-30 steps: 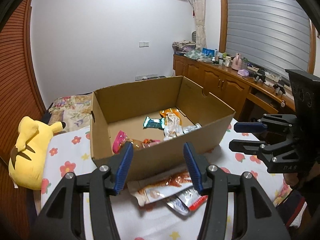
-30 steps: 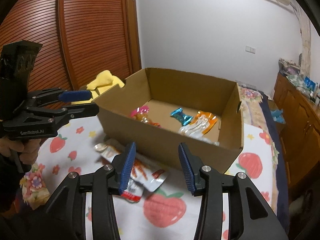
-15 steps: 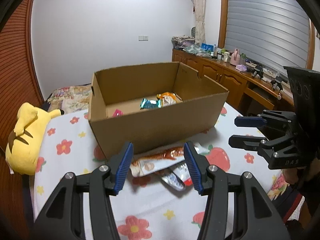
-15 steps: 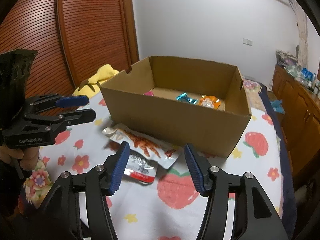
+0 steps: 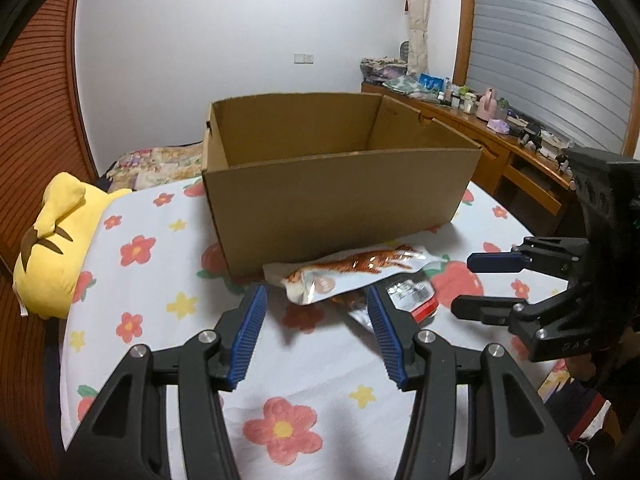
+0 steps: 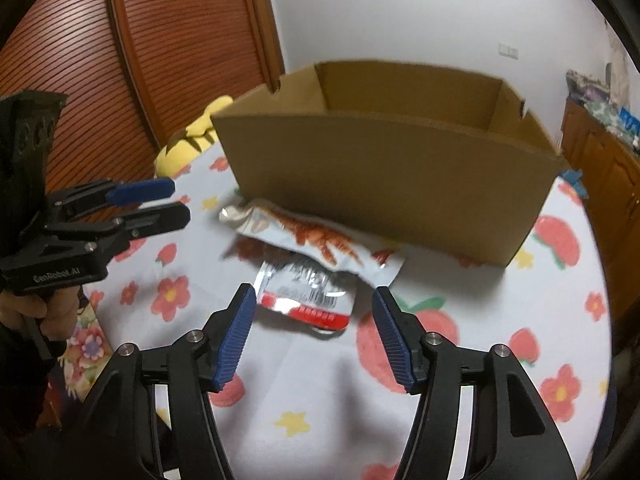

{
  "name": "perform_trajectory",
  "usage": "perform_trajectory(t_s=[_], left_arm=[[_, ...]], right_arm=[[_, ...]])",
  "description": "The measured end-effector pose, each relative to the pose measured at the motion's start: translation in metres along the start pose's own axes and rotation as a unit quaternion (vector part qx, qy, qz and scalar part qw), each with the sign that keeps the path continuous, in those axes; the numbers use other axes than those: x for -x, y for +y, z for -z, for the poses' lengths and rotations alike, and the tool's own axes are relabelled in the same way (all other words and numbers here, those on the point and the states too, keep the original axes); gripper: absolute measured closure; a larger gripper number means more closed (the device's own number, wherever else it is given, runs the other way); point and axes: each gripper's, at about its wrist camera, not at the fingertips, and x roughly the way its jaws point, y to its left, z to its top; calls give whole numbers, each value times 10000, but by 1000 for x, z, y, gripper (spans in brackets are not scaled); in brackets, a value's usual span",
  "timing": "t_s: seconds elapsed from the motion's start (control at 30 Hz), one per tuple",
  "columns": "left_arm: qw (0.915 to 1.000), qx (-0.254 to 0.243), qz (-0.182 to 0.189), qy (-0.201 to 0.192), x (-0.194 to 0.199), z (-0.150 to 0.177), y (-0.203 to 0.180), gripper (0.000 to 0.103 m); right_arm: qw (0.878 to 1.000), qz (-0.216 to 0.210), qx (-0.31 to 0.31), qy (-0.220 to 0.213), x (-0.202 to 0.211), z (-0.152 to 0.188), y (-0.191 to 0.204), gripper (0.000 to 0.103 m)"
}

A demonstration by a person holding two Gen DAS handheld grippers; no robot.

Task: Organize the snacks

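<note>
Right now the left hand-held gripper hangs spread, gripping nothing, with a white snack pouch just ahead of its tips. Beside it, the right hand-held gripper is opening its jaws, nothing between them; a red and silver packet lies just ahead, partly under that pouch. Beyond both stands a cardboard box on the flowered bed. Far left of the left one rests a yellow plush toy.

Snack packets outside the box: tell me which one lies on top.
The long white packet with the orange picture, beside the cardboard box; it overlaps the silver packet with the red edge.
</note>
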Motion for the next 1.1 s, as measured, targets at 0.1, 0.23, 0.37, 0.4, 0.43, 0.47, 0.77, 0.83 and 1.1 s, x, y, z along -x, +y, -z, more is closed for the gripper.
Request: perform_trajectory(t_s=[0.1, 0.23, 0.37, 0.4, 0.43, 0.47, 0.77, 0.83, 1.1], left_arm=[[10000, 6, -13, 74, -5, 5, 3, 50], [9999, 71, -9, 145, -10, 11, 8, 50], [9997, 95, 1, 207, -15, 14, 10, 50], [9997, 93, 1, 220, -16, 15, 10, 50], [9997, 88, 3, 234, -18, 16, 10, 50], [9997, 89, 5, 244, -19, 16, 10, 50], [9995, -17, 12, 308, -26, 19, 7, 51], [9995, -104, -3, 313, -28, 18, 6, 54], [9967, -711, -75, 391, -50, 6, -5, 61]], right_arm=[[9998, -62, -140, 144, -14, 4, -3, 34], [9988, -142, -376, 284, -30, 5, -9, 31], [9980, -146, -522, 314, -39, 1, -15, 28], [9978, -148, -564, 318, -43, -2, -16, 27], [9976, -146, -583, 331, -45, -3, -17, 25], [9975, -132, -601, 351, -47, -4, -17, 24], [9978, 236, -400, 475, -67, -16, -14, 23], [9979, 281, -295, 509, -69, -16, -12, 23], [9978, 213, -209, 596, -64, -15, -19, 36]])
